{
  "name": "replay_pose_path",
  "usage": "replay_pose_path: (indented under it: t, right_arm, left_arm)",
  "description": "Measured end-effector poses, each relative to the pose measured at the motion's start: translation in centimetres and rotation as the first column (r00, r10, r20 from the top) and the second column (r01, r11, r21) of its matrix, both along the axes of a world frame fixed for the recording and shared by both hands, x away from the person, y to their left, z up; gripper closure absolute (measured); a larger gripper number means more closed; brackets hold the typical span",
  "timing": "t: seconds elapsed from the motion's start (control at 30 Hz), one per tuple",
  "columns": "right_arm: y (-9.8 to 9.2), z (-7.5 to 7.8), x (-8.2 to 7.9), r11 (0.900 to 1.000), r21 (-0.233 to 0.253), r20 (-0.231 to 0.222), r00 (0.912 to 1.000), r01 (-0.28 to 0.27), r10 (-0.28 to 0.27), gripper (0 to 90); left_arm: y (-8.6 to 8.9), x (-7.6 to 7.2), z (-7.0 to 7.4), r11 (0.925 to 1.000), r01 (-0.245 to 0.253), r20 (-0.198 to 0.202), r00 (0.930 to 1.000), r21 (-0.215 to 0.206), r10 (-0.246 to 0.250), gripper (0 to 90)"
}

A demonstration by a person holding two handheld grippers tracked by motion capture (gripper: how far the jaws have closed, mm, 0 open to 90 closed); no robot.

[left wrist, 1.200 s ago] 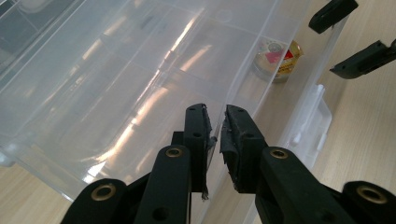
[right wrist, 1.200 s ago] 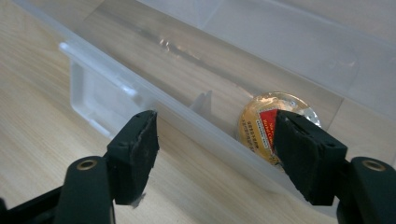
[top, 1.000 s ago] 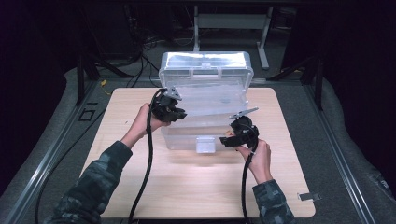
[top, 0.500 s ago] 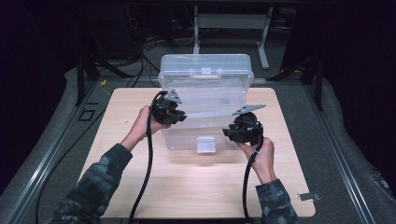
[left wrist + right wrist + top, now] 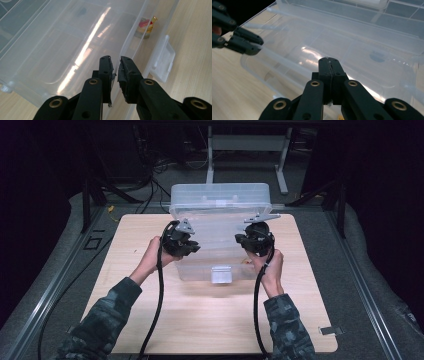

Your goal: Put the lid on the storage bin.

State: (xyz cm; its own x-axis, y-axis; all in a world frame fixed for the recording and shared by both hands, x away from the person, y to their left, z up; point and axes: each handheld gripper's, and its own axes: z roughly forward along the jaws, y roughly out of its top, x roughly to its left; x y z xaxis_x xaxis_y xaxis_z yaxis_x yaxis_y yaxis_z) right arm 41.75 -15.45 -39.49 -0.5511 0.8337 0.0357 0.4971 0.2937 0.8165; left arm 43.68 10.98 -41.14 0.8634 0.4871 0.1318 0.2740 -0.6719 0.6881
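From above, the clear plastic box (image 5: 220, 227) stands on the wooden table (image 5: 150, 320), tilted up, with the left gripper (image 5: 181, 244) and right gripper (image 5: 254, 240) at its sides. The left gripper view shows narrow jaws pinching the box's rim (image 5: 117, 72), a small jar (image 5: 145, 27) beyond. In the right gripper view, jaws are clamped on the wall (image 5: 337, 40).

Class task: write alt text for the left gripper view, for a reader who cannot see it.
Two black jaws of the left gripper pinch the edge of a clear plastic lid above a clear bin on a wooden table. A small jar with a red and yellow label shows through the plastic, beside a white latch.
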Motion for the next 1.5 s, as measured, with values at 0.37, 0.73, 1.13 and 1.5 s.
replay_pose_path:
  t: [0.37,0.73,1.13,1.5]
  right_arm:
    - [0.3,0.2,1.0,1.000,0.022,0.015,0.9997,0.017,-0.018,90.0]
    - [0.5,-0.2,0.5,1.000,-0.009,0.011,0.9995,0.028,-0.028,90.0]
    - [0.5,-0.7,0.3,1.000,-0.021,-0.014,0.9997,0.019,-0.020,90.0]
    - [0.5,-0.9,-0.2,0.999,-0.040,-0.021,0.9996,0.017,-0.018,90.0]
  left_arm:
    - [-0.1,-0.8,-0.8,0.9993,0.020,-0.006,0.9998,0.033,-0.020,80.0]
    - [-0.1,-1.6,-1.6,0.9994,-0.029,-0.009,0.9995,0.020,0.030,76.4]
    - [1.9,-3.2,-0.2,0.9947,-0.099,-0.049,0.9940,-0.028,0.097,51.3]
    - [3.5,-5.4,0.7,0.9963,-0.069,-0.064,0.9958,-0.051,0.066,32.8]
